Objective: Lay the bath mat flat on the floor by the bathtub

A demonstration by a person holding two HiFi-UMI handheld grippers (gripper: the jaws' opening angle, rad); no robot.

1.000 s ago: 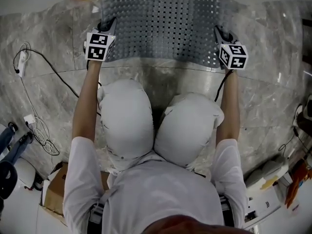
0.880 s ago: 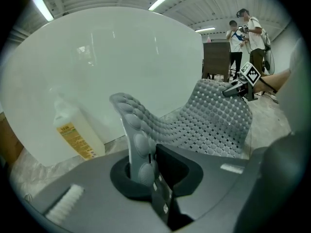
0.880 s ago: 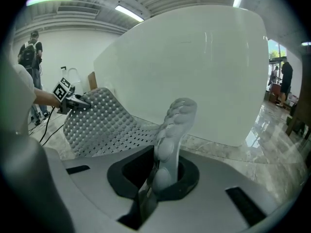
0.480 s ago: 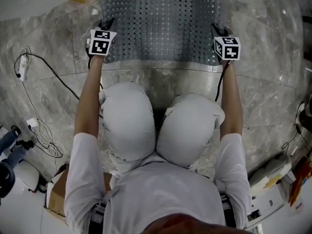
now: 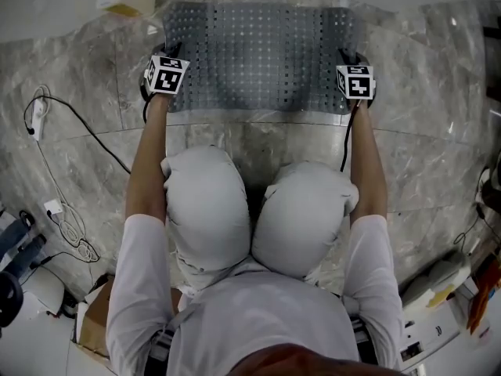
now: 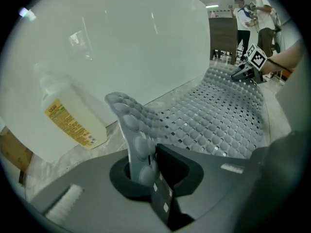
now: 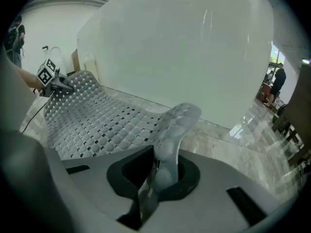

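The left hand-held gripper [image 6: 141,161] and the right hand-held gripper [image 7: 163,171] are each clamped on a near corner of the grey bath mat [image 5: 254,53]. The mat lies on the marble floor [image 5: 258,143] against the bathtub [image 7: 184,47], corners lifted. Lowering both corners evenly and taut should avoid ripples. The one container, a pale bottle [image 6: 68,118] at far left, is opaque, so its contents cannot be told.
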